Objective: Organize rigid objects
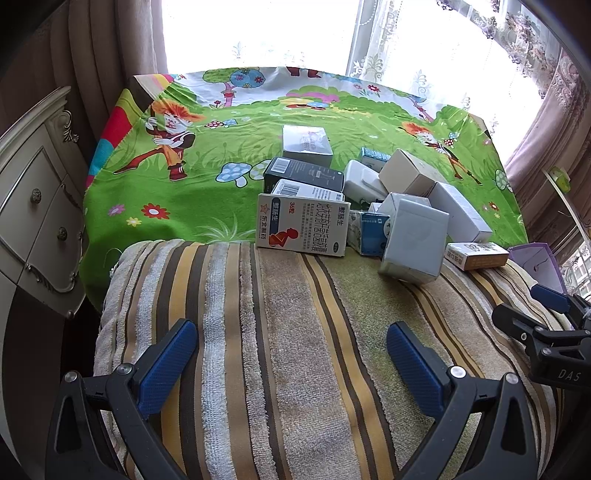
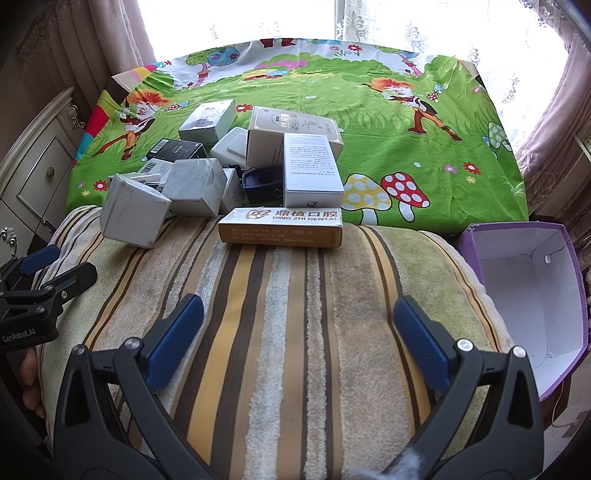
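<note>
Several small cartons lie in a pile where the striped towel (image 1: 295, 332) meets the green cartoon cloth (image 1: 177, 199). A white medicine box with a red figure (image 1: 301, 229) stands in front, a grey wrapped box (image 1: 413, 245) beside it. An orange dental box (image 2: 280, 226) lies at the towel's far edge, with a tall white box (image 2: 312, 170) behind it. My left gripper (image 1: 291, 354) is open and empty over the towel, short of the pile. My right gripper (image 2: 299, 332) is open and empty, short of the dental box. An open purple box (image 2: 532, 291) stands at the right.
A cream dresser with drawers (image 1: 33, 206) stands at the left. Curtains and a bright window (image 1: 258, 33) are behind the table. The right gripper's body shows at the right edge of the left wrist view (image 1: 546, 332). The cloth's right half (image 2: 424, 140) holds no boxes.
</note>
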The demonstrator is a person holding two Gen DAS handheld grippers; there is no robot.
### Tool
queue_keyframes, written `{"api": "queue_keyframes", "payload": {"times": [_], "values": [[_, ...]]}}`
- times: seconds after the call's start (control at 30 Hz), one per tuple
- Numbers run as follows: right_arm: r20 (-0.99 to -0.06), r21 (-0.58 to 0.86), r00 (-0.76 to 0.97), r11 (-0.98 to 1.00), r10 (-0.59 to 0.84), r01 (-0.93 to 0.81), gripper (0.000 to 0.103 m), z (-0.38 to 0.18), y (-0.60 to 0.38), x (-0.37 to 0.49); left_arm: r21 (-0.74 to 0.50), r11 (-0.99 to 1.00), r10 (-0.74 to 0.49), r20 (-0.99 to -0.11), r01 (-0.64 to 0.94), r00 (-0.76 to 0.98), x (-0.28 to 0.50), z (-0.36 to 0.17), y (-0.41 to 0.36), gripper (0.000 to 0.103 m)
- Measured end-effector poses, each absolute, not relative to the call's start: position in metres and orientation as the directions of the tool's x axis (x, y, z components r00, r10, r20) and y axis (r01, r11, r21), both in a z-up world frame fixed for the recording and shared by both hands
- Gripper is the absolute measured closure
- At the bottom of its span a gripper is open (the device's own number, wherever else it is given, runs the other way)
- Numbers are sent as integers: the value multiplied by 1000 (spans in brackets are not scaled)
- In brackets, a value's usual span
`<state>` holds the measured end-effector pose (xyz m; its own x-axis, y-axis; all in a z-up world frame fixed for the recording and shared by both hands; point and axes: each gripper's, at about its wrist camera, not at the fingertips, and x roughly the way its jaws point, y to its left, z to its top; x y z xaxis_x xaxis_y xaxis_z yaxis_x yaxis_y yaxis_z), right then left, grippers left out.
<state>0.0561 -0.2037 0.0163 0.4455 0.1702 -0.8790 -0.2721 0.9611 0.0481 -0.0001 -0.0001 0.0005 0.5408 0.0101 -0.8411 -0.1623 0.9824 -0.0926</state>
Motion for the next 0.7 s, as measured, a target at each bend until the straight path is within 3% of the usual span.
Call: {"api": "queue_keyframes", "payload": {"times": [0.7], "values": [[-857,52,481,960,184,-274,0,15,-204,52,-86,983,15,-845,-163,535,1,-2,1,0]]}}
